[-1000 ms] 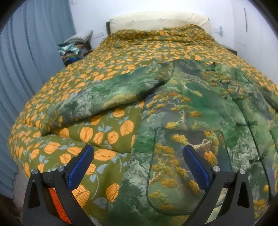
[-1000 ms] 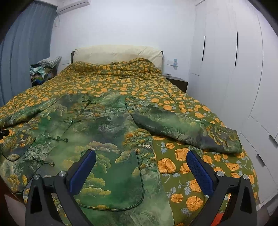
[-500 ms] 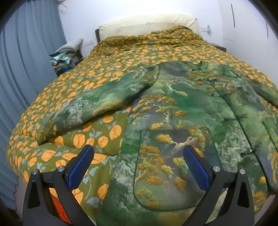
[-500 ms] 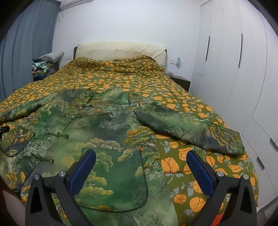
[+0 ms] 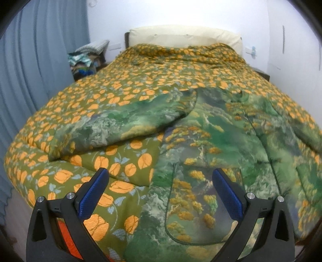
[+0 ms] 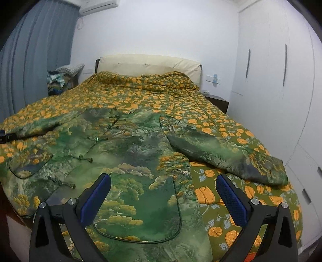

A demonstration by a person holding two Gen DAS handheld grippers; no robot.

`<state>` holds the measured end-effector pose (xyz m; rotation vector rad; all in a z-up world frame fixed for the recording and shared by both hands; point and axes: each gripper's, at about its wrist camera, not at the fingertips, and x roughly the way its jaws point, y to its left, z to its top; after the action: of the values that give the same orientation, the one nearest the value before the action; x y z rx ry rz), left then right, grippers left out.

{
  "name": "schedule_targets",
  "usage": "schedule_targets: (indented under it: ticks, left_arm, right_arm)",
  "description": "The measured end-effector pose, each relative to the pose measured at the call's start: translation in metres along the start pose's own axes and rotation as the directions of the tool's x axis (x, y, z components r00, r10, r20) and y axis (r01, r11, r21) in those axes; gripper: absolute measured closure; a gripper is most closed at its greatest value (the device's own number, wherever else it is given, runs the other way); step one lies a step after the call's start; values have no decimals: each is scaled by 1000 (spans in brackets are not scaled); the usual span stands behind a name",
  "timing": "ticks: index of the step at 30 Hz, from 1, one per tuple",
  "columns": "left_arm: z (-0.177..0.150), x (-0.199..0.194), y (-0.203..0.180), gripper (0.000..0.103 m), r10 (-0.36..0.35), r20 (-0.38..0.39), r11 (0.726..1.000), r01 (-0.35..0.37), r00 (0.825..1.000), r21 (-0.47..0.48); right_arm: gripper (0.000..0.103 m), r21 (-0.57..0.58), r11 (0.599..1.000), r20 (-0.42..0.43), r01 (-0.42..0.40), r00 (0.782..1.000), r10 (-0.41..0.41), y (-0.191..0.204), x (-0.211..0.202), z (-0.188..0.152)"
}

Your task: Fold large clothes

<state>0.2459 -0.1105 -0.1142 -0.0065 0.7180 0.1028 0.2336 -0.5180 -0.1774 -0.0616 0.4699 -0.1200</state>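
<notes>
Bed carries spread jacket

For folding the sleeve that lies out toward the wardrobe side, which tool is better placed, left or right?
Right, probably. The right tool is open, with that sleeve just ahead on its right. The left tool faces the jacket's other sleeve.

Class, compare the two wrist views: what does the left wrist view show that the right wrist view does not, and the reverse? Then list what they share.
Only the left wrist view: the left hand-held gripper, open, and the jacket's left sleeve in full.

Only the right wrist view: the right hand-held gripper, open, the white wardrobe, the air conditioner, and the right sleeve in full.

Both: the green jacket spread flat on the orange-patterned quilt, the cream headboard, the blue curtain.
</notes>
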Motion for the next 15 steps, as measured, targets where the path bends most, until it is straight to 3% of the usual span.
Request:
schedule_targets:
  ticks: [3, 7, 11, 13, 15]
  left_arm:
    - [14, -8, 5, 1, -18, 22, 999, 19, 1000, -39]
    - [26, -9, -1, 1, -4, 60, 999, 6, 998, -34]
    - [12, 3, -9, 1, 30, 57, 999, -28, 998, -37]
    - [-2, 15, -14, 1, 41, 20, 999, -41, 999, -15]
    - [-11, 25, -19, 1, 47, -25, 999, -47, 999, 13]
  right_arm:
    - [1, 126, 991, -17, -38, 999, 40, -26, -2, 6]
    - [1, 366, 925, -59, -98, 990, 128, -86, 13, 15]
    - [1, 515, 857, -107, -20, 990, 88, -159, 36, 17]
    - [1, 578, 814, -153, 51, 987, 47, -201, 53, 10]
    - [1, 667, 736, -208, 116, 978, 34, -245, 73, -1]
